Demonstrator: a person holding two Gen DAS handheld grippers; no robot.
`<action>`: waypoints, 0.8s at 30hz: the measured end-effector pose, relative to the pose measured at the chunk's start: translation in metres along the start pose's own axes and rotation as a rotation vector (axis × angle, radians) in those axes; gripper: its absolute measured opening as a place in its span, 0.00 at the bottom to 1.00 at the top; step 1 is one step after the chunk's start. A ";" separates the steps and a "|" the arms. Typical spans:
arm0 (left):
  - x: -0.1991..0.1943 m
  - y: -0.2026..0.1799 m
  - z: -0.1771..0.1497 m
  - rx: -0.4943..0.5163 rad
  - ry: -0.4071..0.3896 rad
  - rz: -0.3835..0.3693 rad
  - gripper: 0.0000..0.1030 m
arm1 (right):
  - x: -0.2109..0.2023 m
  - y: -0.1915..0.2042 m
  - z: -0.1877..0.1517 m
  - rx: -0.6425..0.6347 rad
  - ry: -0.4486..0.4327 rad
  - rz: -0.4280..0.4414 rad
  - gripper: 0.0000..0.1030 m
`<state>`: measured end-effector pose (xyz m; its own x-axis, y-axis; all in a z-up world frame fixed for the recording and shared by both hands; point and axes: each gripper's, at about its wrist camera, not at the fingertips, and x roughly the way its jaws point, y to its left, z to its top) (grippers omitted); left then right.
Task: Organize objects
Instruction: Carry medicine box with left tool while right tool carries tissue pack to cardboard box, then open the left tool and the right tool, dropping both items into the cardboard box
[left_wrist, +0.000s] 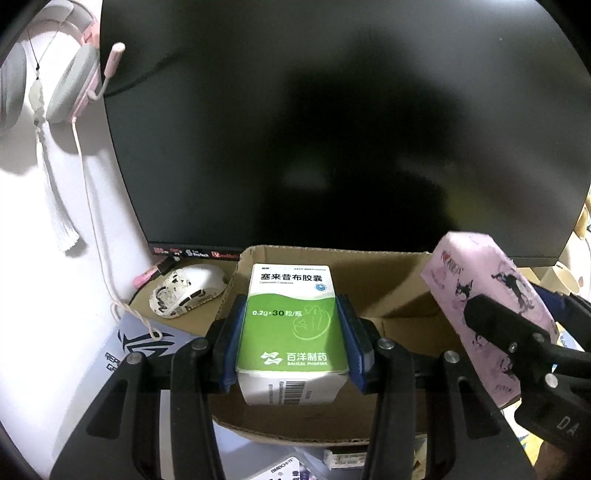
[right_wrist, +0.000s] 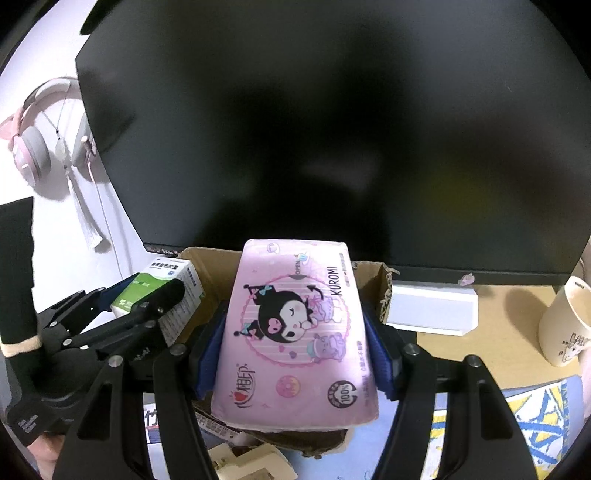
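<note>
Medicine box: a green-and-white medicine box (left_wrist: 291, 325) is held above the open cardboard box (left_wrist: 388, 280), which stands at the rear of the surface against the foot of the dark monitor (left_wrist: 332, 110). Its long axis runs away from the camera, the printed face is turned up, and the barcoded end faces the camera.

Tissue pack: a pink tissue pack (right_wrist: 295, 332) with a cartoon print is held over the same cardboard box, nearer its right edge. Its long axis runs away from the camera, the printed face is up, and the "KUROMI" lettering runs along its right side.

Left claw: the left claw (left_wrist: 291, 332) is seen clamped on the medicine box, a blue pad pressed against each long side.

Right claw: the right claw (right_wrist: 295, 347) is seen clamped on the tissue pack, set wider than the left, its blue pads dented into the soft sides.

Left view only: a white patterned mouse (left_wrist: 186, 291) lies left of the cardboard box near the rear left of the surface; a pink headset (left_wrist: 70, 74) hangs on the wall.

Right view only: a white block (right_wrist: 430, 308) and a cream cup (right_wrist: 563, 325) are shown toward the right edge of the surface; a dark sleeve (right_wrist: 18, 280) is seen behind the left claw.
</note>
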<state>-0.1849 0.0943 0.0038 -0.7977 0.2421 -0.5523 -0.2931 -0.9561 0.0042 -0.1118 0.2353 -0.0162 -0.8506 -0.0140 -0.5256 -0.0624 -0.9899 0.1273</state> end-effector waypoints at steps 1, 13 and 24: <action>0.001 0.001 0.000 -0.004 0.004 -0.009 0.44 | -0.001 0.001 0.000 -0.004 -0.011 0.005 0.69; 0.017 0.012 -0.005 -0.053 0.071 -0.010 0.44 | 0.016 0.011 -0.007 -0.057 -0.001 0.000 0.69; 0.016 0.016 -0.006 -0.031 0.064 0.020 0.44 | 0.022 0.000 -0.010 -0.068 0.085 -0.039 0.69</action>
<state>-0.1992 0.0820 -0.0100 -0.7675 0.2123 -0.6049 -0.2599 -0.9656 -0.0091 -0.1252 0.2335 -0.0355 -0.8004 0.0156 -0.5993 -0.0566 -0.9972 0.0497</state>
